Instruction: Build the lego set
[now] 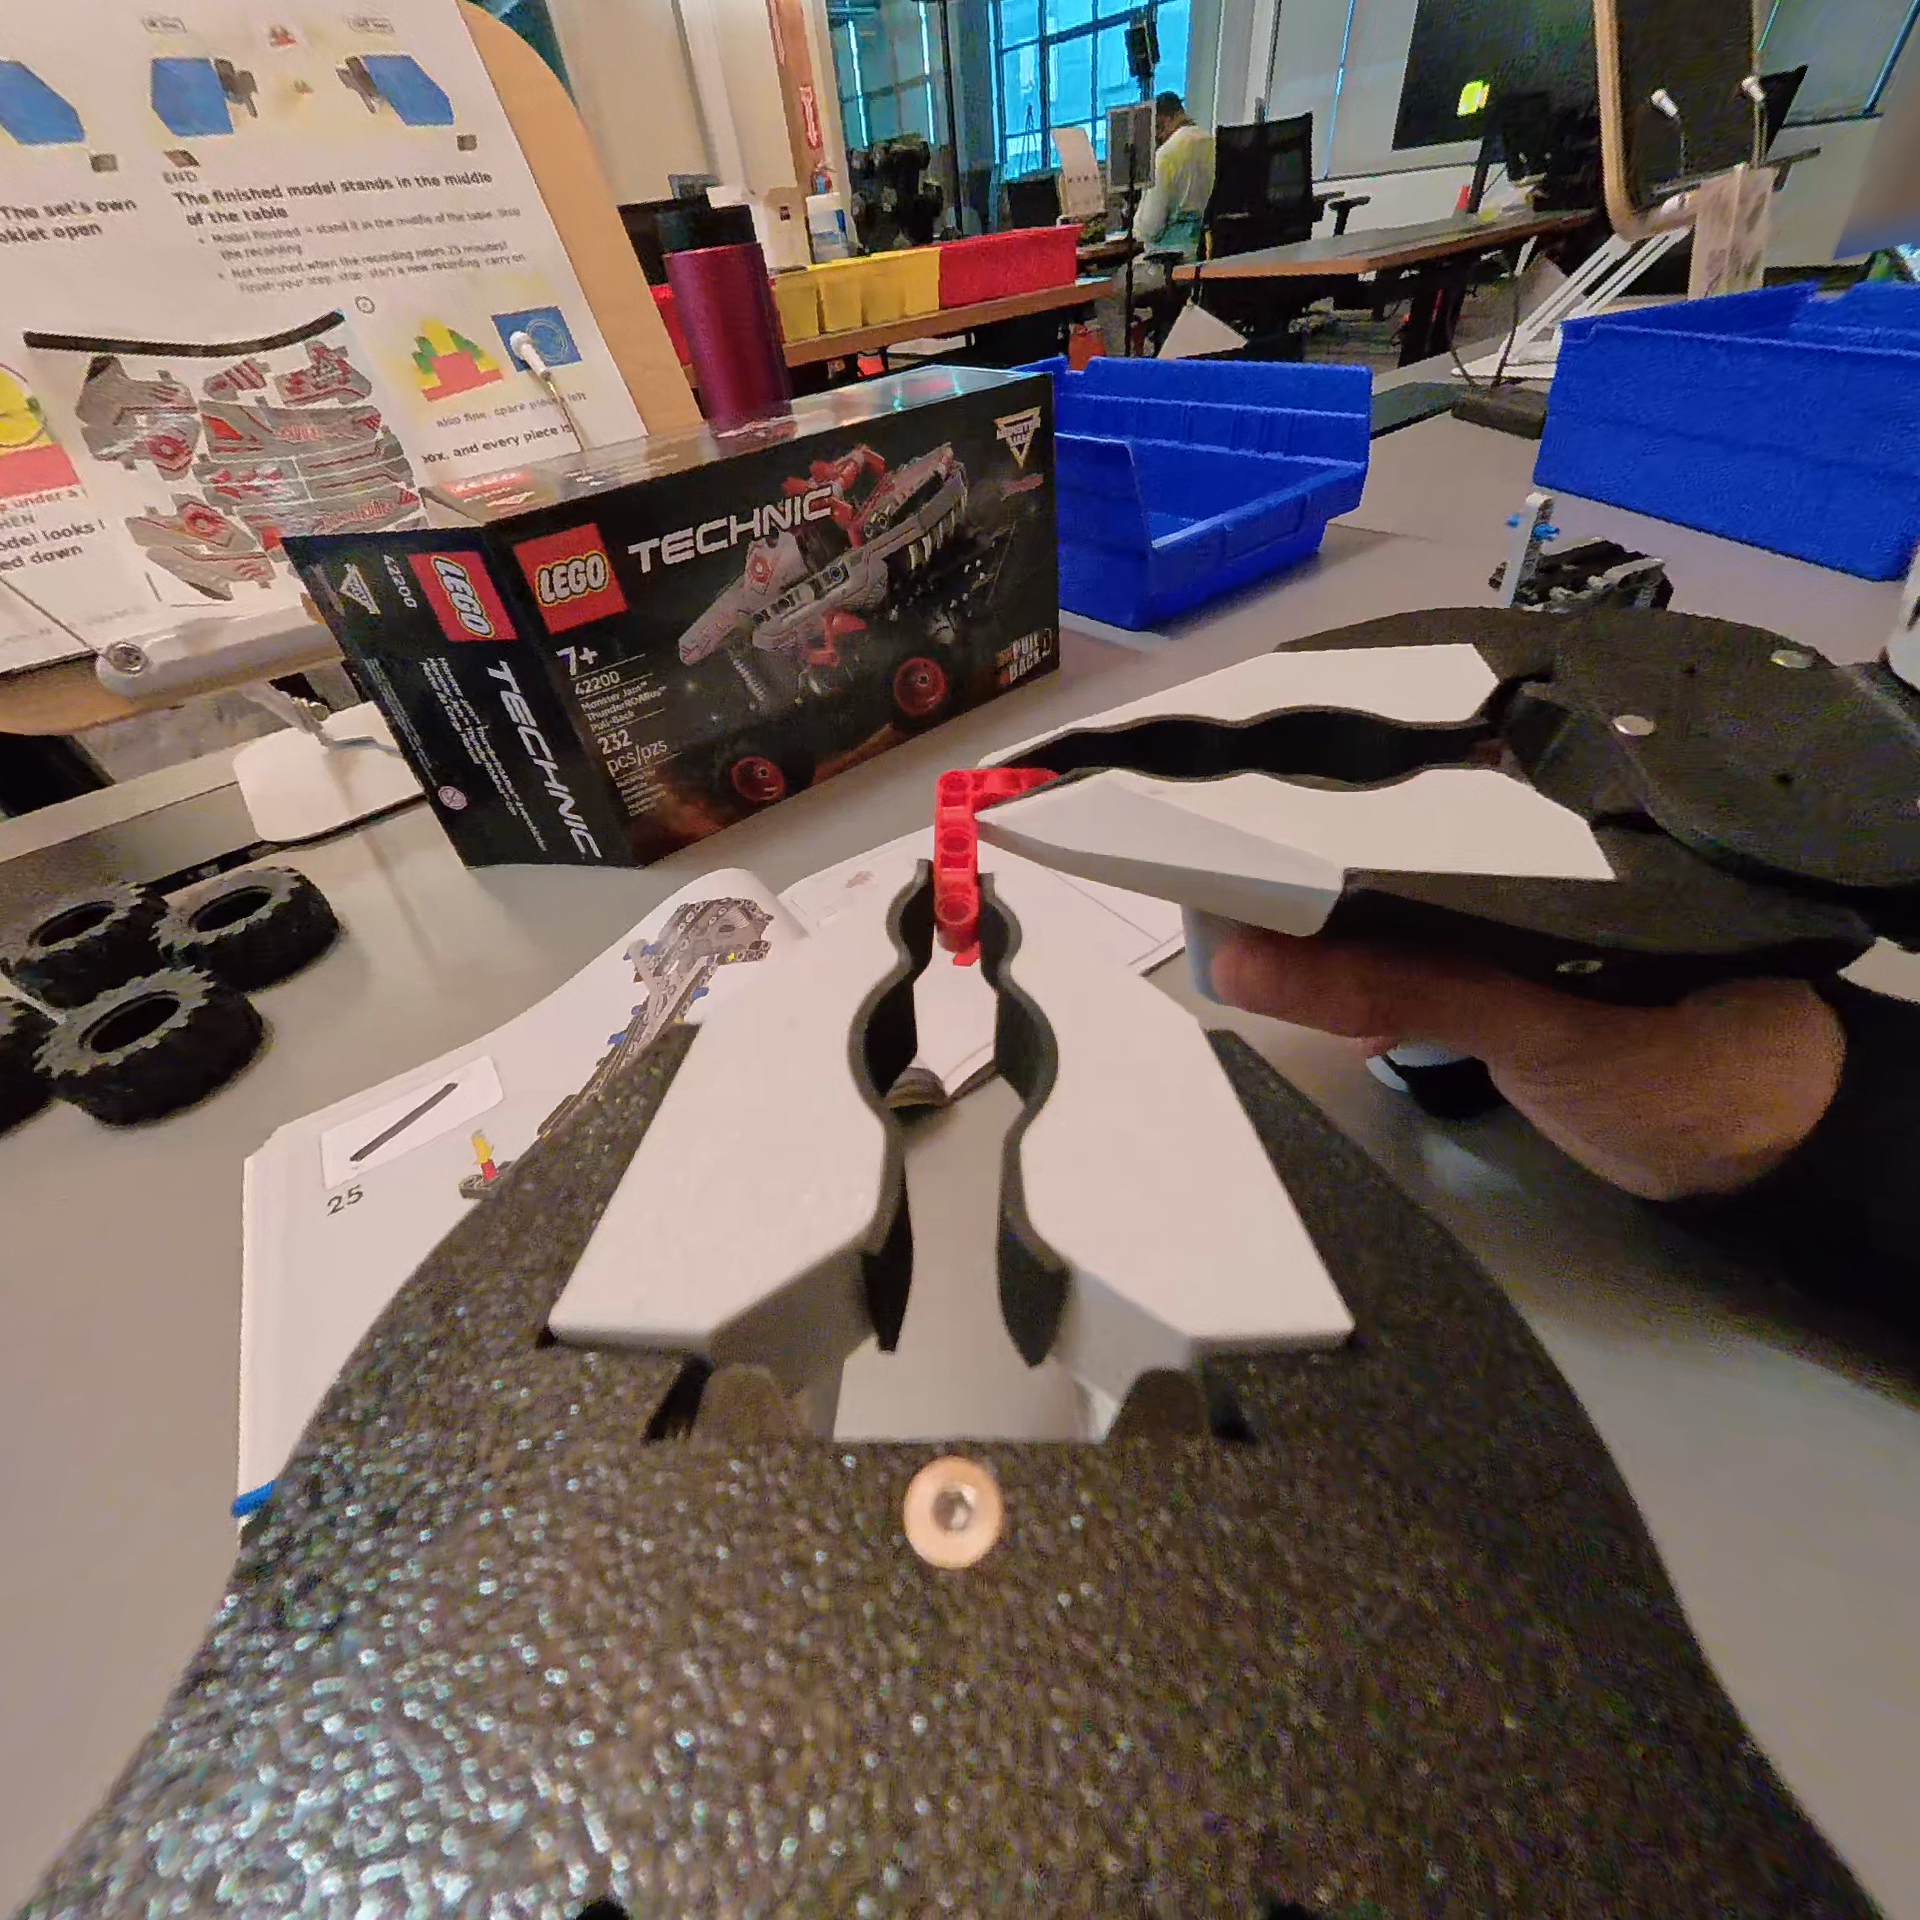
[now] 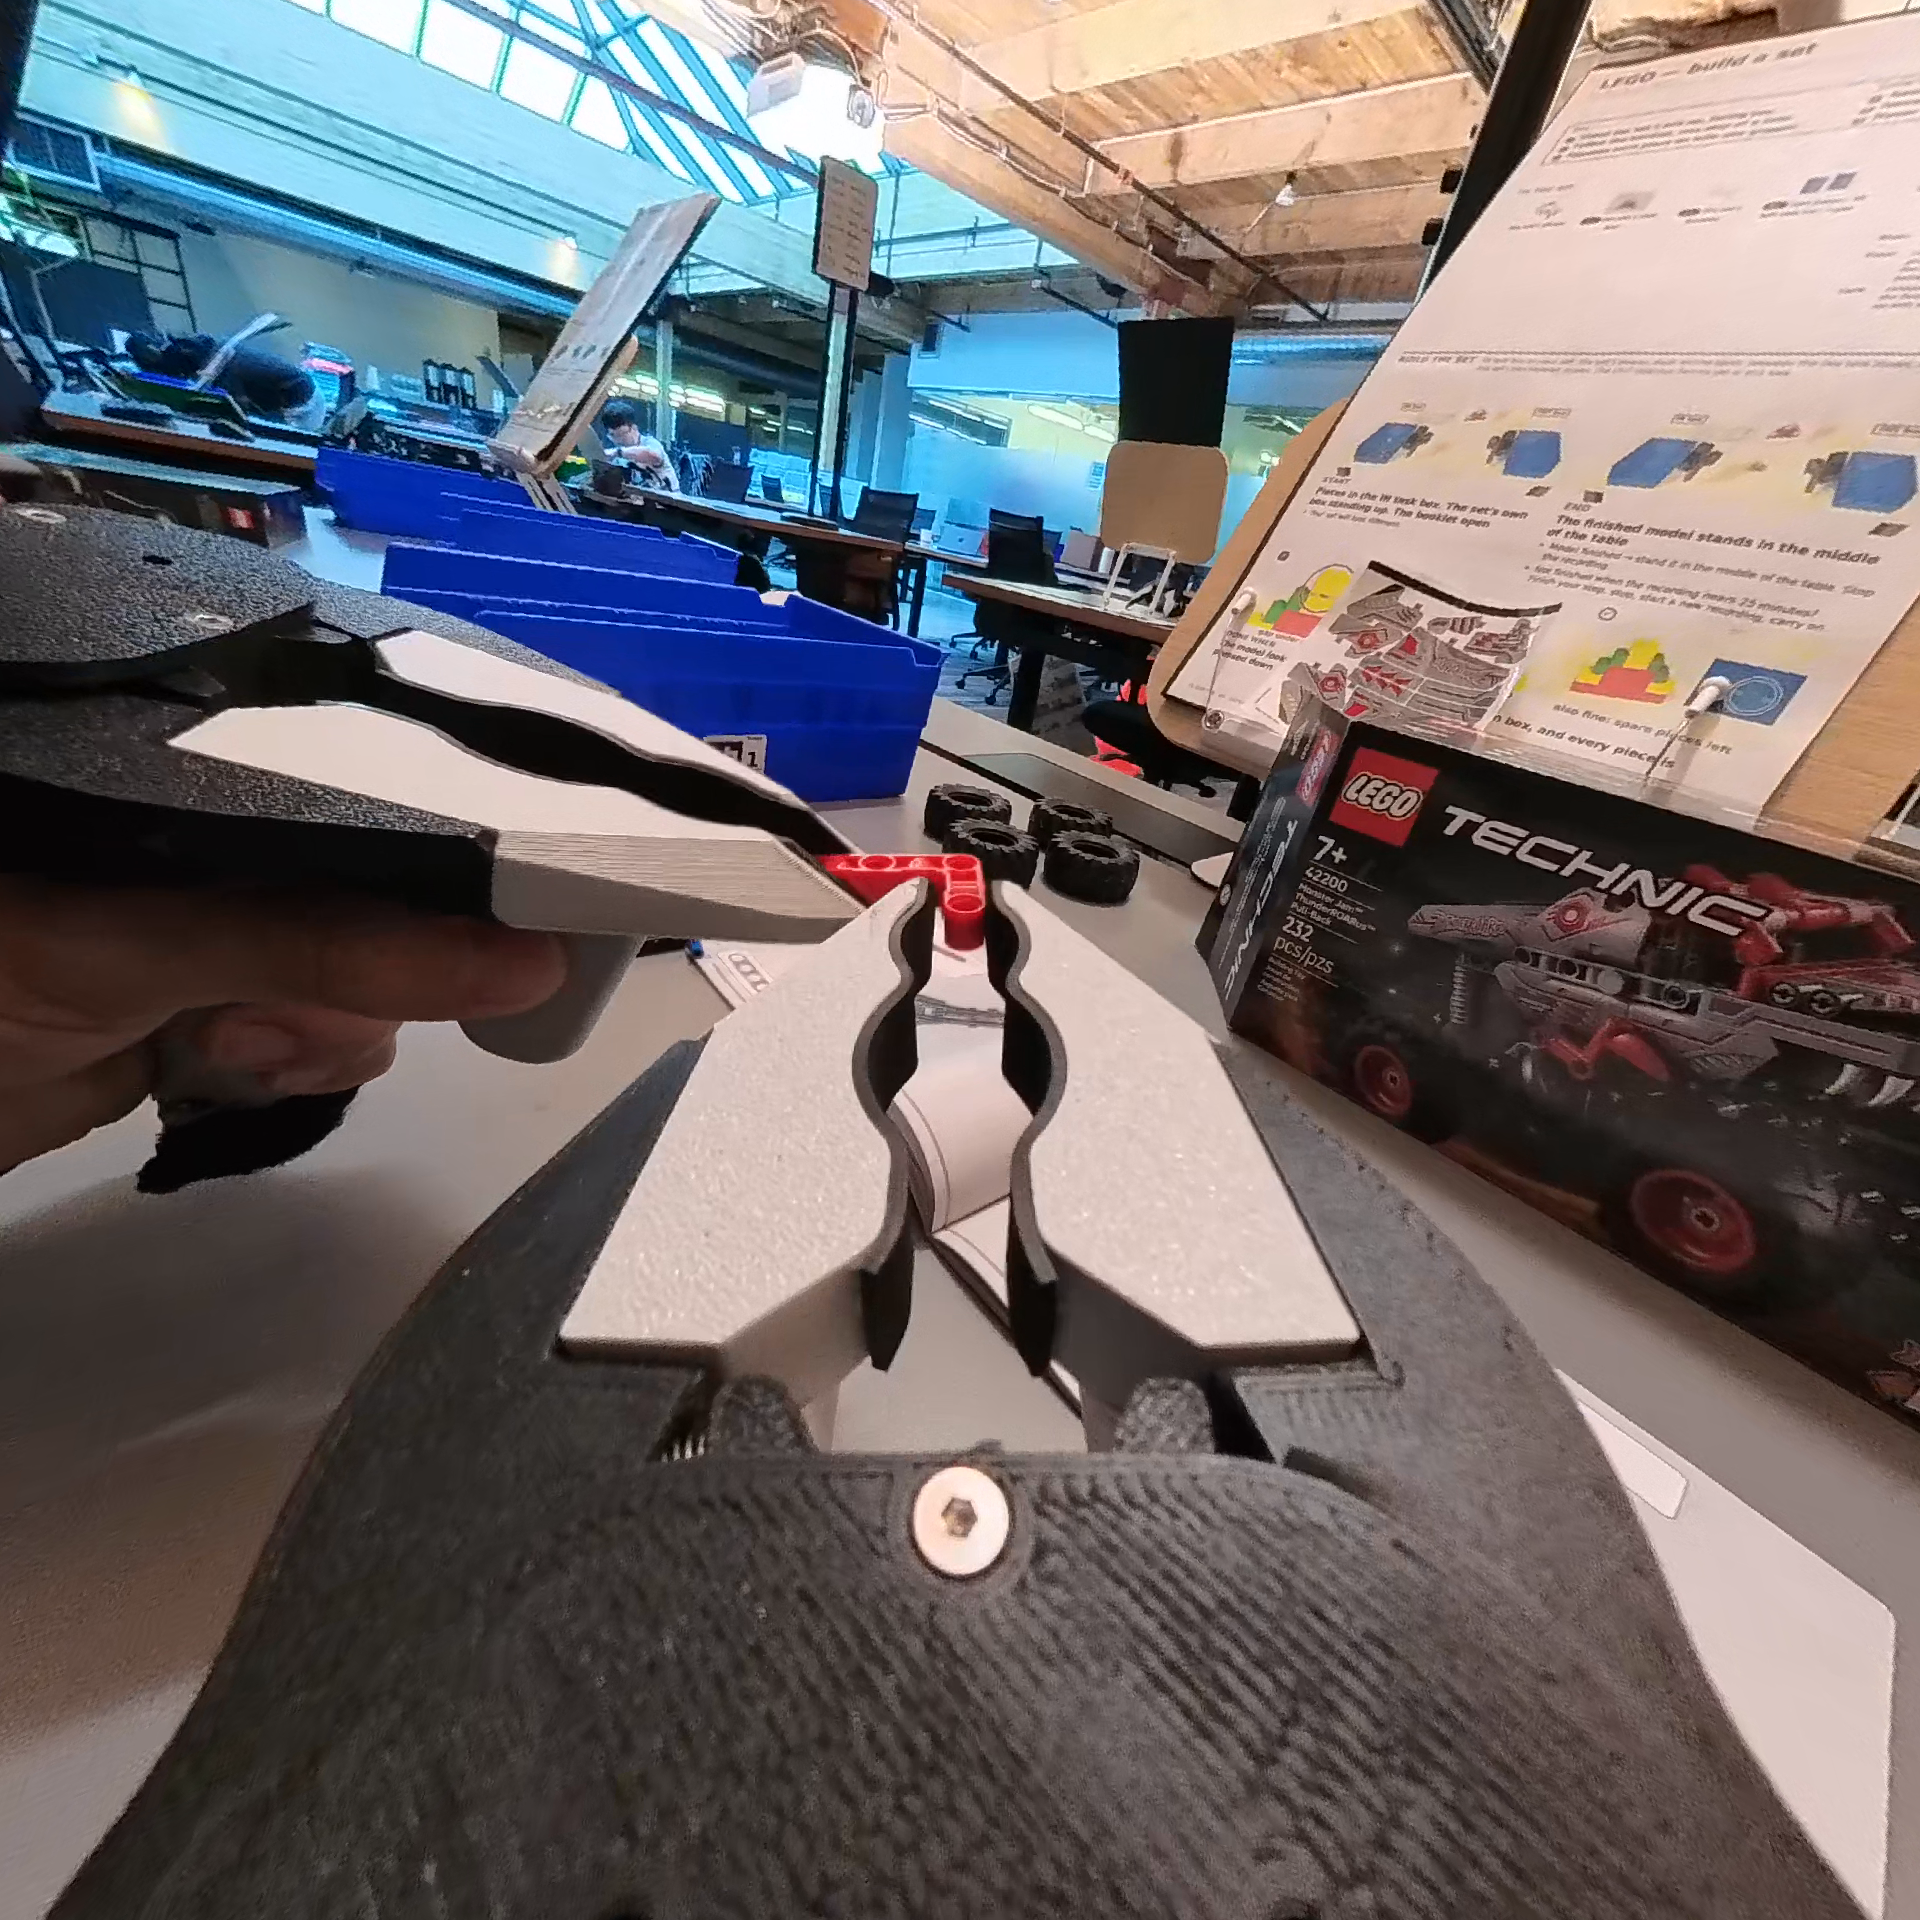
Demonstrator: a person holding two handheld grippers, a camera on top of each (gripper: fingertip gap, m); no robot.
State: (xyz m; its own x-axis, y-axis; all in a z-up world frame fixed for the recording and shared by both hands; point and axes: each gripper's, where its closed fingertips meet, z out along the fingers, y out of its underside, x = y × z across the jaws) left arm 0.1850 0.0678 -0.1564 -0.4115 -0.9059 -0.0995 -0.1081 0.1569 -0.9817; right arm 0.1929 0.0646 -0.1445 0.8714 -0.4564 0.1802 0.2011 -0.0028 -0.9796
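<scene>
A red L-shaped beam [image 1: 951,831] is held in the air over the open instruction booklet [image 1: 364,1195]. My left gripper [image 1: 953,899] is shut on its long arm from below. My right gripper [image 1: 1023,795] comes in from the right, with a hand under it, and is shut on the beam's short arm. In the right wrist view the right gripper [image 2: 956,914] pinches the red beam [image 2: 964,899], and the left gripper [image 2: 844,878] meets it from the left. Part of the beam is hidden between the fingers.
The black set box [image 1: 748,623] stands behind the booklet, and it also shows in the right wrist view [image 2: 1558,966]. Several black tyres [image 1: 156,977] lie at the left. Blue bins [image 1: 1195,488] and a partly built model [image 1: 1579,571] sit at the back right. An instruction board [image 1: 260,312] stands behind. The tips of both grippers are at nearly the same place. About 30 cm separates my right fingertips from the partly built model [image 1: 1579,571].
</scene>
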